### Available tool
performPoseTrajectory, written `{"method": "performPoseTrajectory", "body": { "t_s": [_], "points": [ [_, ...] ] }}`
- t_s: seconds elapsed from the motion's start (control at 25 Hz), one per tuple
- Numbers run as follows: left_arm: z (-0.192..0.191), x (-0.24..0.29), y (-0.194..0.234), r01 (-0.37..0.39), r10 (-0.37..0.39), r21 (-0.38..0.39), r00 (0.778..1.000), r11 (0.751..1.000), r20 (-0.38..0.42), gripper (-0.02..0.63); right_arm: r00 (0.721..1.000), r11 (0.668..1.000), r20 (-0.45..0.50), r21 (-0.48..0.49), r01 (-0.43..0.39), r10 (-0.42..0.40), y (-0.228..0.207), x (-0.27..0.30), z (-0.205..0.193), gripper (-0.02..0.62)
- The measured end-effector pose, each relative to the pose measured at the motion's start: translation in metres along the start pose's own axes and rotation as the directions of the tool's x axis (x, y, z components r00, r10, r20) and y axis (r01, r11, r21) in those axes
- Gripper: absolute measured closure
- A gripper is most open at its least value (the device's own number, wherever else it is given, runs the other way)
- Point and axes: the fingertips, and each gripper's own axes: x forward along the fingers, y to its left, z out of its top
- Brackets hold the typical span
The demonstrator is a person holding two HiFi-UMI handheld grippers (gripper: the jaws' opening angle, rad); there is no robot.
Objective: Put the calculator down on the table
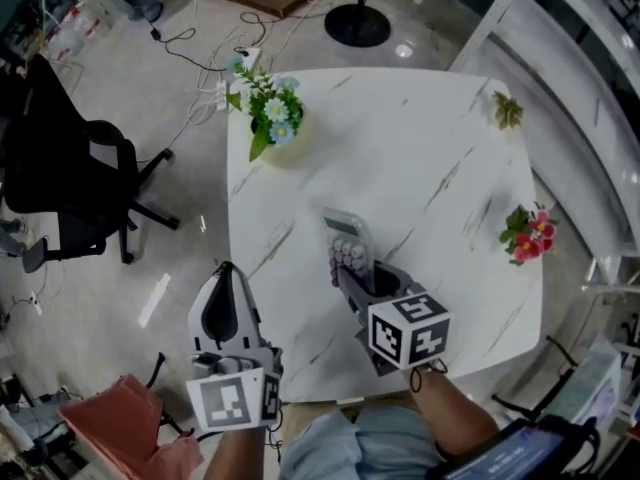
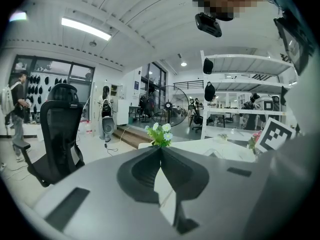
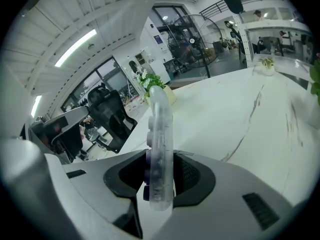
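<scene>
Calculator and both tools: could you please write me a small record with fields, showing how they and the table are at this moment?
calculator: clear case, purple keys, near end pinched in the right tool
right tool: shut on the calculator, over the table's near part
left tool: jaws together, nothing between them, by the table's near left edge
table: white, marble pattern
also on table: white and blue flowers far left, red flowers at right edge
calculator touching table: cannot tell
</scene>
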Motion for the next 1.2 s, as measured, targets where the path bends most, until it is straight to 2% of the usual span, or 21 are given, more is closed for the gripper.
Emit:
{"method": "performPoseTrajectory", "body": {
  "t_s": [0.64, 0.8, 1.0, 1.2],
  "points": [
    [-0.003, 0.022, 0.0, 0.015, -0.015, 0.005, 1.0, 1.0, -0.025, 0.598, 1.0, 0.992, -0.011, 0.129, -0.002, 0.003, -0.017, 0.013, 0.008, 0.44],
    [-0.006, 0.024, -0.001, 0.022, -0.021, 0.004, 0.999, 1.0, -0.042, 0.598, 1.0, 0.995, -0.014, 0.101, 0.002, 0.0, -0.018, 0.013, 0.009, 0.437],
    [-0.005, 0.025, -0.006, 0.035, -0.035, 0.0, 0.998, 0.999, -0.046, 0.598, 0.999, 0.998, -0.022, 0.032, 0.048, -0.048, -0.027, 0.009, 0.009, 0.41],
    [0.001, 0.027, -0.007, 0.031, -0.03, 0.019, 0.999, 0.999, -0.016, 0.598, 0.998, 0.997, -0.016, 0.04, 0.06, -0.059, -0.034, 0.007, 0.008, 0.397]
  ]
}}
